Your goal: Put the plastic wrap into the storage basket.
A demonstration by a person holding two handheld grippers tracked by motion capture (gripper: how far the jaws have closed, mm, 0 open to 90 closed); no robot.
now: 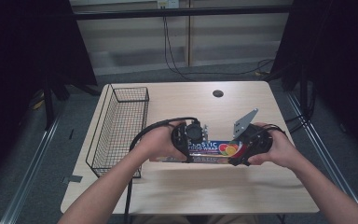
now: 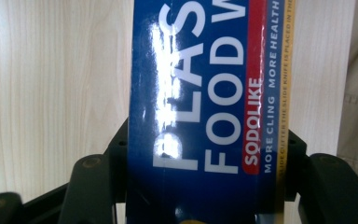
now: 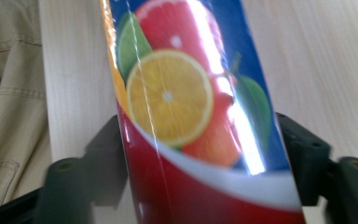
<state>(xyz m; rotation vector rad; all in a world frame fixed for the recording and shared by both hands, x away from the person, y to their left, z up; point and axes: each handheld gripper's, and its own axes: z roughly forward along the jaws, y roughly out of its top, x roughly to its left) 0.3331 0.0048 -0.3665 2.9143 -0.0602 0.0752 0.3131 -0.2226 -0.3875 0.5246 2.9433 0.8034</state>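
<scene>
A long blue box of plastic food wrap, with white lettering and a citrus picture at its right end, lies crosswise near the middle of the table. My left gripper is shut on the box's left part; in the left gripper view the box runs up between the black fingers, which press on both long sides. My right gripper is at the box's right end. There the box stands tilted between the fingers, which flank it closely without a clear squeeze.
A black wire basket stands along the table's left side, close to my left forearm. A round dark hole sits at the far middle. Beige trousers show past the near table edge. Black curtains flank the table.
</scene>
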